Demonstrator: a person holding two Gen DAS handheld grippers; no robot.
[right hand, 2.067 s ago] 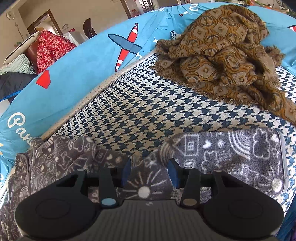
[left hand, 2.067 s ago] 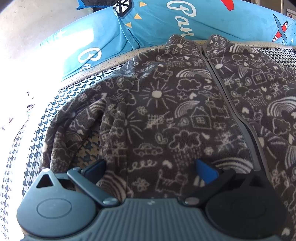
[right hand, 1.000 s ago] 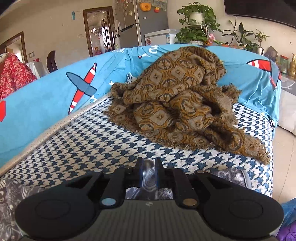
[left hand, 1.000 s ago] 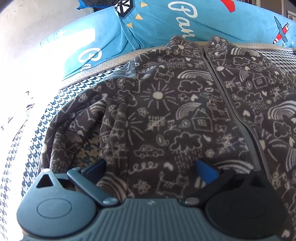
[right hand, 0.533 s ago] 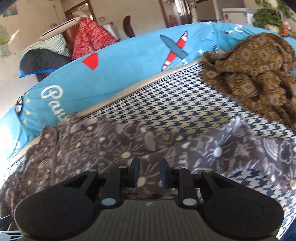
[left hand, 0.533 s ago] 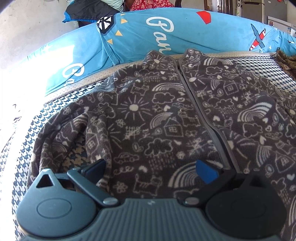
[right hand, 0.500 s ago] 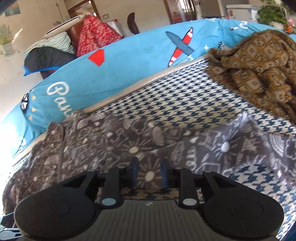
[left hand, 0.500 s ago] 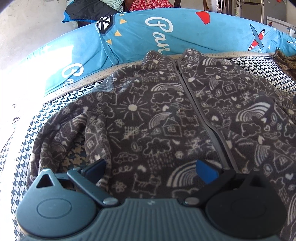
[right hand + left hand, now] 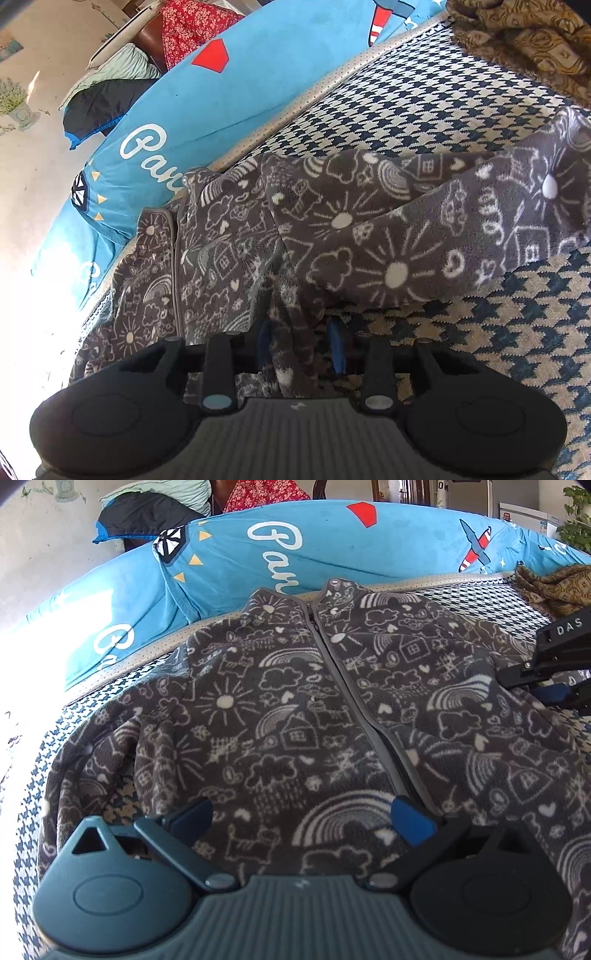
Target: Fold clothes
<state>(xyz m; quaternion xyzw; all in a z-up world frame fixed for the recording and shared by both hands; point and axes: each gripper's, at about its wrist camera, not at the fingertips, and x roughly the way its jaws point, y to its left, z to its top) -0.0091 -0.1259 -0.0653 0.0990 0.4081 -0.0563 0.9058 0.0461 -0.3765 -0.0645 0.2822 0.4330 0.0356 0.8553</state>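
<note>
Strong daylight floods in from the left of both views and burns that edge to plain white, swallowing the houndstooth cover (image 9: pixel 33 775) there and the floor beyond it. The blue cushion (image 9: pixel 229 572) is washed pale at its sunlit end and keeps full colour toward the right. The fleece jacket (image 9: pixel 280 716) is evenly lit with soft shadows in its folds, its drawn pattern sharp in the left view; in the right view the sleeve (image 9: pixel 406 258) looks slightly smeared. Straight edges bow toward the borders and the corners go dark. The bodies of the hand-held grippers sit in dim shade at the bottom.
</note>
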